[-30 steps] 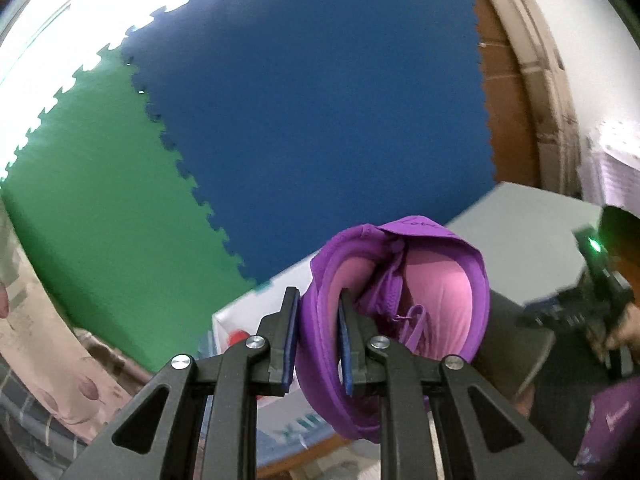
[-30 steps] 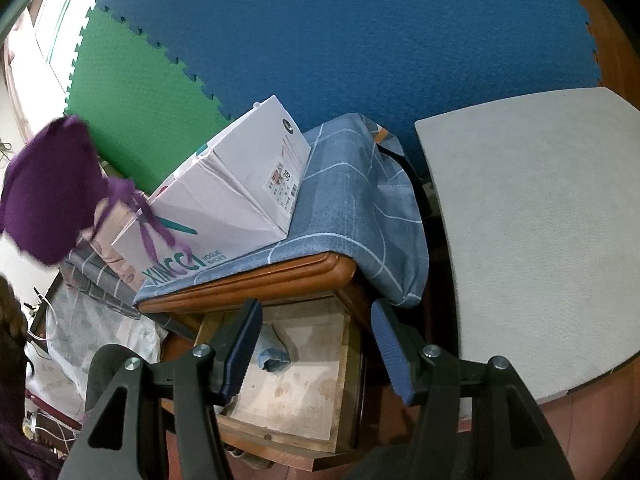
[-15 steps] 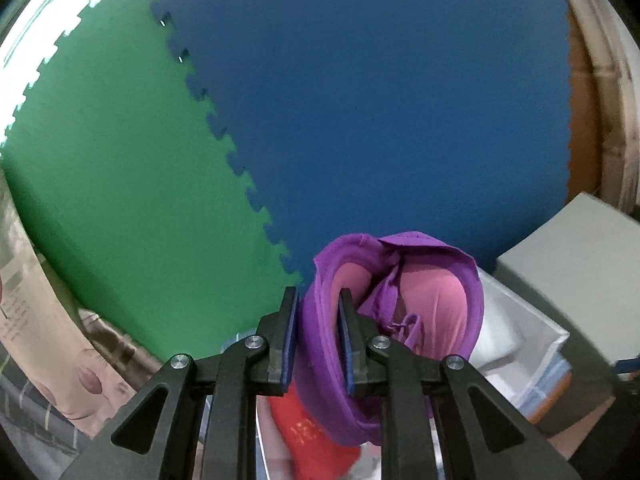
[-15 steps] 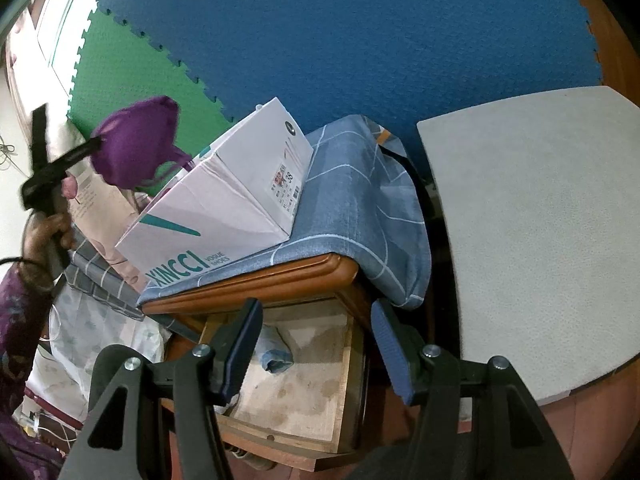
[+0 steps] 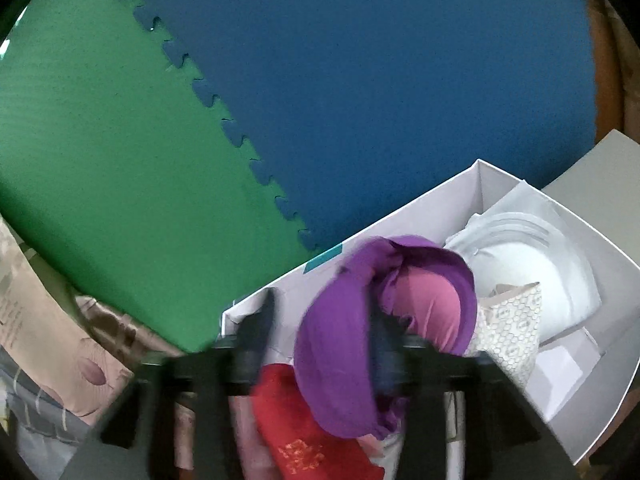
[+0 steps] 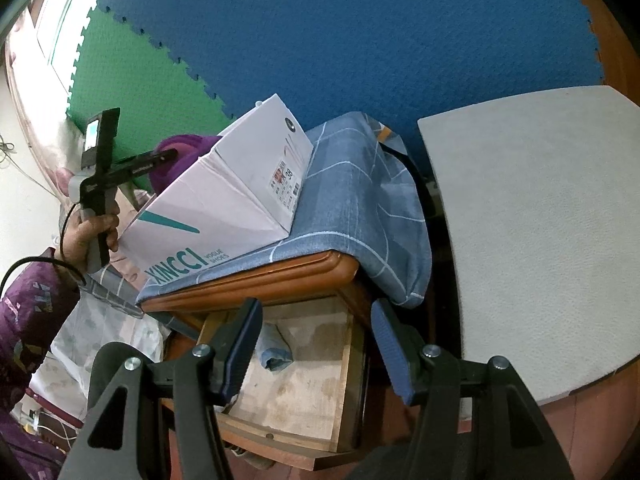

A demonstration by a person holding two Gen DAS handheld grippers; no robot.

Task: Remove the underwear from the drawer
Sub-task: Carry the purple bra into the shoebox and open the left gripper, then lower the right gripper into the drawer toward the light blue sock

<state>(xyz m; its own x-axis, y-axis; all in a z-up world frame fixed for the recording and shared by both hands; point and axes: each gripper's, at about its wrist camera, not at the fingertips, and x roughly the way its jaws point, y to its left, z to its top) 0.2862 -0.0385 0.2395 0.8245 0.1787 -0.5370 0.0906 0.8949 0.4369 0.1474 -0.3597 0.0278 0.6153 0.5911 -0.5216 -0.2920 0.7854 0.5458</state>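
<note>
Through the left wrist camera, my left gripper has swung over the white shoe box, which a second ago lay off to the side and below. Its jaws were clamped on the purple underwear then; now they are opening, blurred with motion, and the cloth still hangs between them, drooping over a red garment in the box. Folded white items and a patterned paper piece lie beside it. I judge this as the release: the underwear is about to drop into the box.

Through the right wrist camera, my right gripper has not shifted; its jaws stand apart with nothing between them, poised above the open drawer. A rolled blue cloth still lies on the drawer's bare wooden floor. At the left, a hand holds the other gripper at the box's far edge, the purple cloth peeking above the rim. So one piece is out, and the blue roll looks like my next target.
</note>
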